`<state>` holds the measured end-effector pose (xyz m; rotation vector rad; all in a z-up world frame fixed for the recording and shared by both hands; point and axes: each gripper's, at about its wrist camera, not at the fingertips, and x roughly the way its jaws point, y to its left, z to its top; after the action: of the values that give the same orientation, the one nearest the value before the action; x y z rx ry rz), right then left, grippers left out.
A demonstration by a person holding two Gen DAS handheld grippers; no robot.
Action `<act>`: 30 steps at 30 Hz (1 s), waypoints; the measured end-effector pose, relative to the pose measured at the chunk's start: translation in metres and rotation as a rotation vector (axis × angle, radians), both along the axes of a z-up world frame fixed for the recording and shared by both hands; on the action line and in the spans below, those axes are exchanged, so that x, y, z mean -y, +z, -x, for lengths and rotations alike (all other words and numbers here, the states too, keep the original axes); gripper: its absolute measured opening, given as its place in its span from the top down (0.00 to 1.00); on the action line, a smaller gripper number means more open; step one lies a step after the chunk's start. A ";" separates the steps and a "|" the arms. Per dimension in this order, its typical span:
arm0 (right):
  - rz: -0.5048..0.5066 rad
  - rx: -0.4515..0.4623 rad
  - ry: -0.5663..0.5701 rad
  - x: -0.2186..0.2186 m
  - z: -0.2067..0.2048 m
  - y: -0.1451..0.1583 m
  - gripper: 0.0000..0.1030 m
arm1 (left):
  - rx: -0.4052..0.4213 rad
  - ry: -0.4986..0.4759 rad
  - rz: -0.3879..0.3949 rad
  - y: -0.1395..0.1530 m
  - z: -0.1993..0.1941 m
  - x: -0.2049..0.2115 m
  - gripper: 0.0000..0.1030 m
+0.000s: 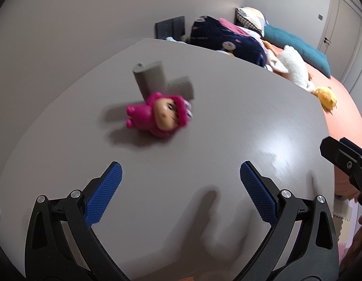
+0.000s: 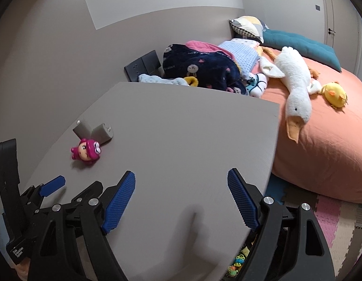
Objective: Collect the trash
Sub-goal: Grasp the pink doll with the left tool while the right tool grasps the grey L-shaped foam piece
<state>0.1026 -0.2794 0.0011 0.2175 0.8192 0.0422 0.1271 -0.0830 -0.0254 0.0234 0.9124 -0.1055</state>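
A pink toy figure lies on its side on the grey table, with two grey cylinders just behind it. My left gripper is open and empty, above the table a little short of the figure. My right gripper is open and empty over the table's near right part. The figure and cylinders lie far to its left. The left gripper shows at the right wrist view's lower left; the right gripper's body shows at the left wrist view's right edge.
A bed with an orange cover stands right of the table, holding a white goose plush, a yellow chick plush, blankets and pillows. A grey wall lies behind the table. Foam floor mats and small toys lie below the table's right edge.
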 end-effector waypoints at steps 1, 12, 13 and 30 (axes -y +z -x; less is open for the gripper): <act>0.001 0.001 0.002 -0.002 -0.003 0.000 0.21 | 0.001 0.005 0.003 0.000 -0.004 -0.002 0.05; 0.010 -0.008 0.044 -0.025 -0.037 -0.007 0.21 | 0.005 0.023 0.018 -0.005 -0.049 -0.011 0.05; 0.010 -0.009 0.045 -0.026 -0.038 -0.007 0.21 | 0.004 0.022 0.016 -0.006 -0.052 -0.010 0.05; 0.020 -0.022 0.103 -0.062 -0.070 -0.009 0.21 | 0.009 0.068 -0.021 -0.008 -0.059 -0.038 0.36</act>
<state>0.1725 -0.2172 -0.0077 0.1566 0.8517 0.1283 0.1859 -0.0453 -0.0330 0.0123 0.9046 -0.0327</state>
